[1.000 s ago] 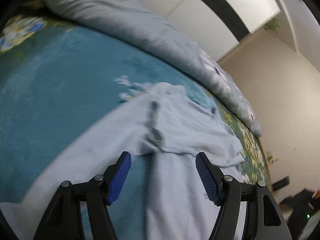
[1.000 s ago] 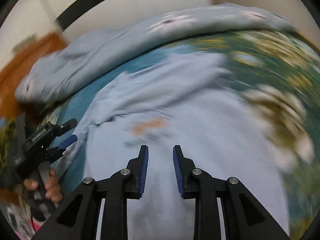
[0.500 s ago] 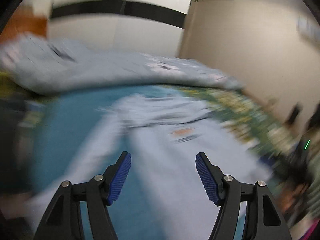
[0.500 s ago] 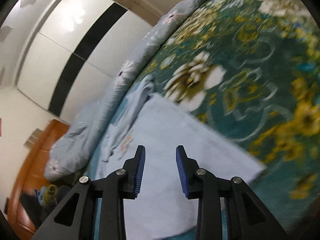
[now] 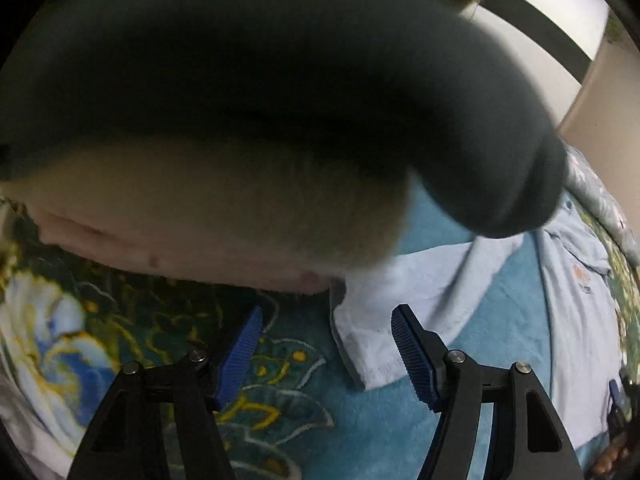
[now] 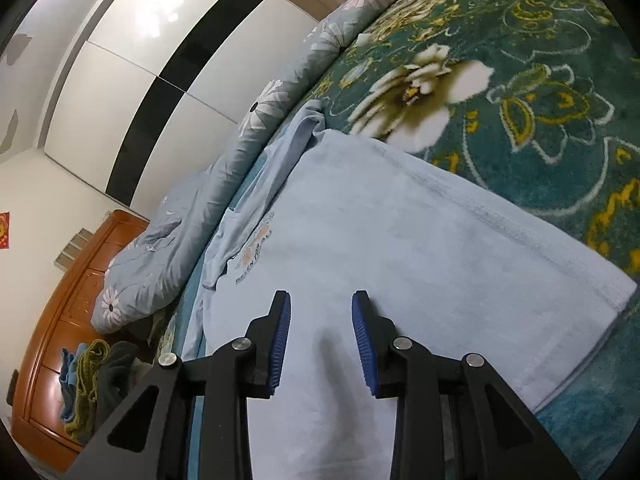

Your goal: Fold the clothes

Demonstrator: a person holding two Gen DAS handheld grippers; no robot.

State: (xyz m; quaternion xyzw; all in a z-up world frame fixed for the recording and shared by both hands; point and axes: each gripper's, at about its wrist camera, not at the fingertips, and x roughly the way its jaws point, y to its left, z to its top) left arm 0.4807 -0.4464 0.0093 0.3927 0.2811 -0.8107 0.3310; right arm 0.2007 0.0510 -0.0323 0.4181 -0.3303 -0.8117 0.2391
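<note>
Two pairs of fingers are mine here, and neither one is grasping anything. On my left gripper (image 5: 326, 354) the blue pads are spread wide above the bed blanket (image 5: 280, 420), which is teal with yellow and white flowers, and nothing is between them. The cuff of a sleeve (image 5: 384, 320) of the light blue shirt (image 5: 576, 340) lies just in front of my right-hand pad, flat on the blanket, and I cannot tell if the pad touches it. A big blurred shape (image 5: 256, 128), dark above and pale below, is very close to this camera and hides most of the view; I cannot tell what it is. On my right gripper (image 6: 321, 336) the fingers stand a little apart; they have just been opening slightly, and between them there is only air over the cloth. Below them the body of the shirt lies spread and smooth on the bed, its bottom hem (image 6: 560, 240) at the right side over the flower pattern. The small orange print (image 6: 254, 250) on the chest is further away, and the collar part is bunched near the grey-blue quilt (image 6: 192, 220) with white daisies. Behind the quilt I see a white wardrobe (image 6: 132, 64) with a black stripe, and at the left a wooden bed frame (image 6: 60, 300) with some dark and green clothes (image 6: 92, 380) piled beside it.
</note>
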